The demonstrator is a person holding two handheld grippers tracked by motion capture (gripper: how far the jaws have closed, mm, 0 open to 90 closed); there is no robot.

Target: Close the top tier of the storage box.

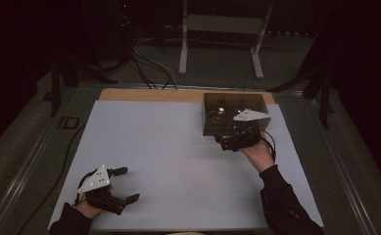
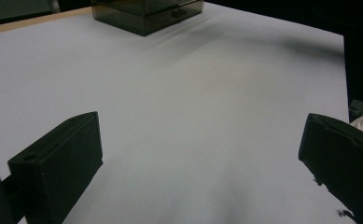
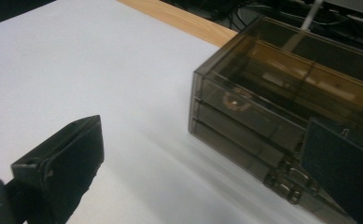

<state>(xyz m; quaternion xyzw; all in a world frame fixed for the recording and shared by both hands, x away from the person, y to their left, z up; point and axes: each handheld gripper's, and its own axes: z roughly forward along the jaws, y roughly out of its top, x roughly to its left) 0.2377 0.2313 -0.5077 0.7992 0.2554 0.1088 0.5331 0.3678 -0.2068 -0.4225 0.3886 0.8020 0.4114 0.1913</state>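
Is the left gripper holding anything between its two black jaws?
No, the left gripper is wide open, with just bare white table cover between its jaws.

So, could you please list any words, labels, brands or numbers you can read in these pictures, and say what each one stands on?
There is no text that can be read.
Smoky clear box: no label or print shows on its walls or latch.
White table cover: blank.
Grey plates on the left gripper and right gripper: no marks legible.
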